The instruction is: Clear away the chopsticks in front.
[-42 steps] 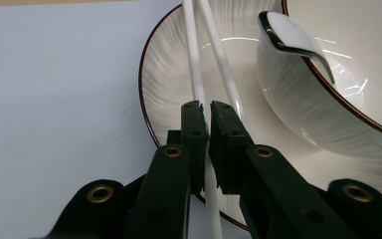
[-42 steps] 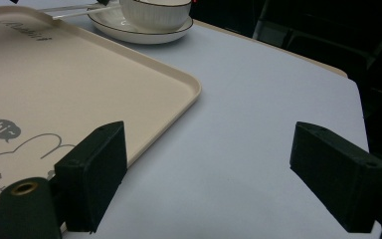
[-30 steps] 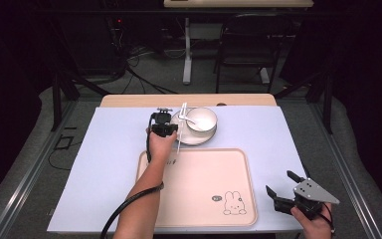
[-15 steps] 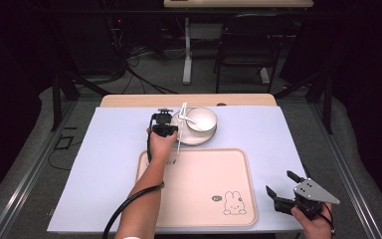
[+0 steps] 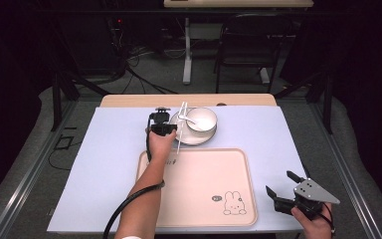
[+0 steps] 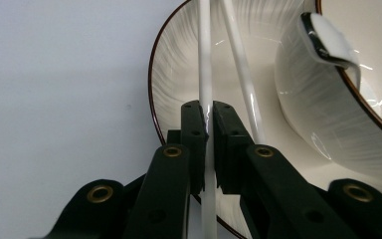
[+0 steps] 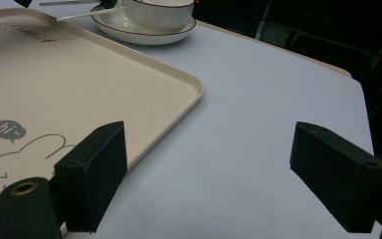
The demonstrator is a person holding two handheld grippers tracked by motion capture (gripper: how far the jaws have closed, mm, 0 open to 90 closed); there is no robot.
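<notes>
We've got the left gripper (image 6: 206,127) clamped right down on one white chopstick (image 6: 205,59), pads pinching it from both sides where it lies across the near-left rim of the plate (image 6: 171,74). The jaws have just been closing that last bit, with the stick between them. The second chopstick (image 6: 241,74) sits just beside the first, a touch closer to the bowl, and isn't in the grip. From the high view both sticks run across the left part of the plate (image 5: 189,139), their near ends poking off it toward the tray (image 5: 199,199). The bowl (image 5: 202,119) stands upright on that same plate, ribbed white with a dark rim line, and a white spoon (image 5: 188,119) rests in it with the handle leaning over the bowl's left edge. The tray is cream coloured and lies just in front of the plate, with a little cartoon bunny (image 5: 232,204) printed in its near-right corner and a dark speech bubble (image 7: 8,130) that reads "hi~". There's more faint lettering along the tray's far edge, but we can't make it out. Everything sits on a pale blue mat (image 5: 104,159). Well off to the right of the tray, the right gripper (image 7: 209,174) hangs just over the mat with its jaws spread wide and nothing between them.
</notes>
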